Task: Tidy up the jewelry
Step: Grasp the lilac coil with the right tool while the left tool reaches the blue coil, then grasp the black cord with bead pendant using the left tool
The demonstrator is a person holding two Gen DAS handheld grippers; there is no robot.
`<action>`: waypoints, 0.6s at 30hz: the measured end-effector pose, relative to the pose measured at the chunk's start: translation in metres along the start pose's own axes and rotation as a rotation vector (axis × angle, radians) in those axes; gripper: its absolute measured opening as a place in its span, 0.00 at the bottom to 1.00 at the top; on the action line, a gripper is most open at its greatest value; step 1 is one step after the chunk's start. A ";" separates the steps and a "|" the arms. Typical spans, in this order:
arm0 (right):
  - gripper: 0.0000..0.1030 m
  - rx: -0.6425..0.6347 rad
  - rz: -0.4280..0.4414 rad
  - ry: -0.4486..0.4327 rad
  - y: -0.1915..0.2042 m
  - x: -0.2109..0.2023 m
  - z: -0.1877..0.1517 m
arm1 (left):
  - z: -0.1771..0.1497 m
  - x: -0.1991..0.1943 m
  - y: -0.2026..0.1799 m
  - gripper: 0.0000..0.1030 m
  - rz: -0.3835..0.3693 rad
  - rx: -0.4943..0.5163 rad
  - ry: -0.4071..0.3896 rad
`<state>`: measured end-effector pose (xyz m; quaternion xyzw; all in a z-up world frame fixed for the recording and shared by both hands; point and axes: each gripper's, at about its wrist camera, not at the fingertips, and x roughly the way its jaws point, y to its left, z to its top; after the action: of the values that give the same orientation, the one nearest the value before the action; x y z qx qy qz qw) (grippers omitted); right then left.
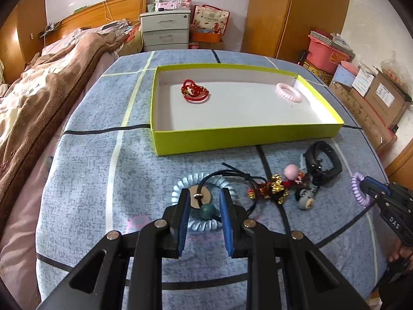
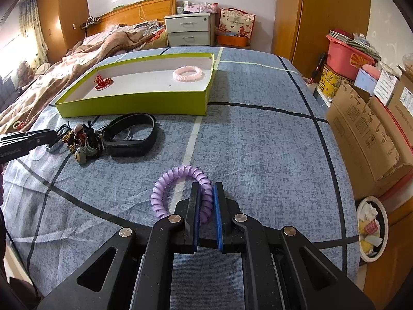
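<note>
A yellow-green box (image 1: 232, 139) (image 2: 134, 108) lies on the bed and holds a red knotted bracelet (image 1: 194, 92) (image 2: 102, 81) and a pink coil bracelet (image 1: 289, 92) (image 2: 187, 73). My left gripper (image 1: 204, 193) is open over a light blue coil band (image 1: 180, 184) and a black cord necklace with a wooden disc (image 1: 204, 196) and a green bead (image 1: 208, 210). My right gripper (image 2: 206, 187) is shut on a purple coil band (image 2: 165, 191), which also shows in the left wrist view (image 1: 357, 191). A black watch band (image 1: 324, 164) (image 2: 131, 135) lies beside a heap of charms (image 1: 278, 184) (image 2: 80, 142).
The bed has a blue-grey checked cover (image 2: 258, 142). A brown blanket (image 1: 38, 98) lies on the left. Cardboard boxes (image 2: 366, 134) and a bin (image 2: 371, 230) stand off the right side. A nightstand (image 1: 166, 29) stands at the back.
</note>
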<state>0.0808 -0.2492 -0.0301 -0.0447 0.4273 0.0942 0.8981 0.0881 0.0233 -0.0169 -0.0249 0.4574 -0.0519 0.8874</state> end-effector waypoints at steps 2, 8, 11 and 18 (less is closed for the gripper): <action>0.10 0.001 0.000 0.000 0.000 0.000 0.000 | 0.000 0.003 0.000 0.23 0.007 0.000 0.015; 0.10 0.003 0.006 -0.003 0.001 0.001 0.001 | 0.000 0.007 -0.005 0.23 0.033 0.033 0.022; 0.10 0.003 0.006 -0.003 0.001 0.001 0.001 | 0.001 0.008 -0.007 0.22 0.051 0.047 0.022; 0.10 0.009 0.011 -0.005 0.003 0.002 0.002 | 0.000 0.005 -0.004 0.15 0.059 0.040 0.001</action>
<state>0.0826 -0.2457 -0.0306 -0.0379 0.4257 0.0970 0.8989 0.0903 0.0191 -0.0208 0.0064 0.4574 -0.0351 0.8886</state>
